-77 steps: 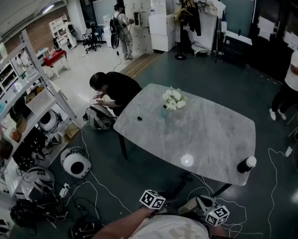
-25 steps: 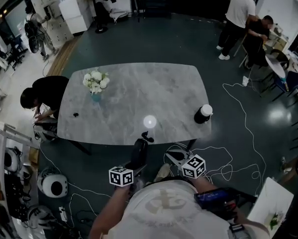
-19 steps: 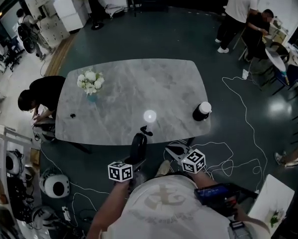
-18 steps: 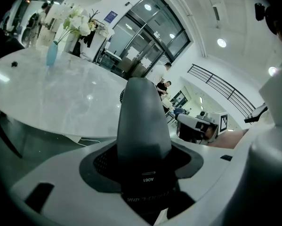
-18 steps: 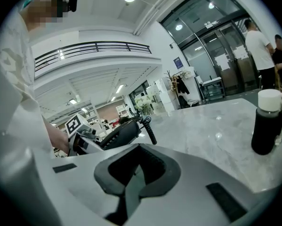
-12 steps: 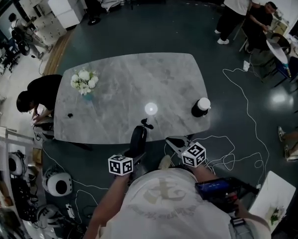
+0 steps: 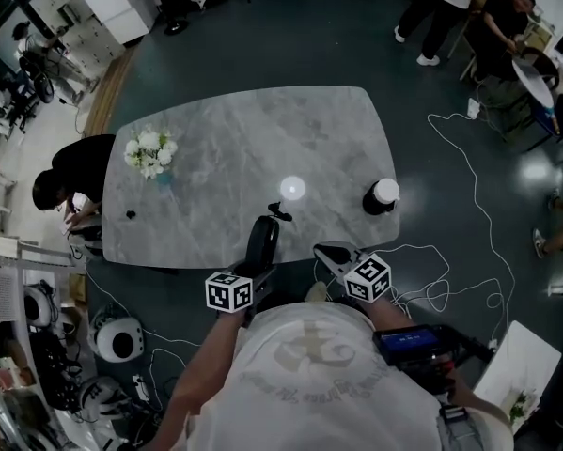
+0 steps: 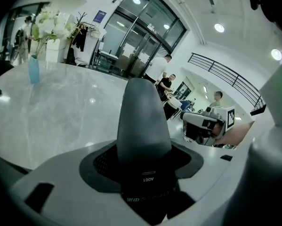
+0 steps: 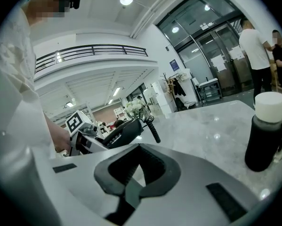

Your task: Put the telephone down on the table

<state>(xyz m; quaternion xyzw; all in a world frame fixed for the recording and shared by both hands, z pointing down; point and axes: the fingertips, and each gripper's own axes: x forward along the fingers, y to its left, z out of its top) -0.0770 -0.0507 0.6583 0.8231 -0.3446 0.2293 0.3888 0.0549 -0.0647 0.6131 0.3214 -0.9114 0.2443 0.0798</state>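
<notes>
The black telephone (image 7: 262, 242) is a handset with a curly cord stub (image 7: 279, 216). My left gripper (image 7: 258, 269) is shut on it, and its far end reaches over the near edge of the grey marble table (image 7: 243, 139). In the left gripper view the telephone (image 8: 143, 126) fills the middle between the jaws. My right gripper (image 7: 326, 252) is to the right of it, by the table edge, shut on nothing. In the right gripper view the telephone (image 9: 124, 132) is at the left, in the left gripper (image 9: 86, 140).
White flowers in a blue vase (image 7: 145, 155) stand at the table's far left, with a small dark object (image 7: 130, 215) near them. A dark bottle with a white cap (image 7: 382, 195) stands at the right edge. A person crouches (image 7: 60, 191) left of the table. Cables (image 7: 450, 280) lie on the floor.
Three seconds ago both grippers were low by the body with no telephone in sight. Over the last second the left gripper has kept the handset at the table's near edge while the view shifted a little.
</notes>
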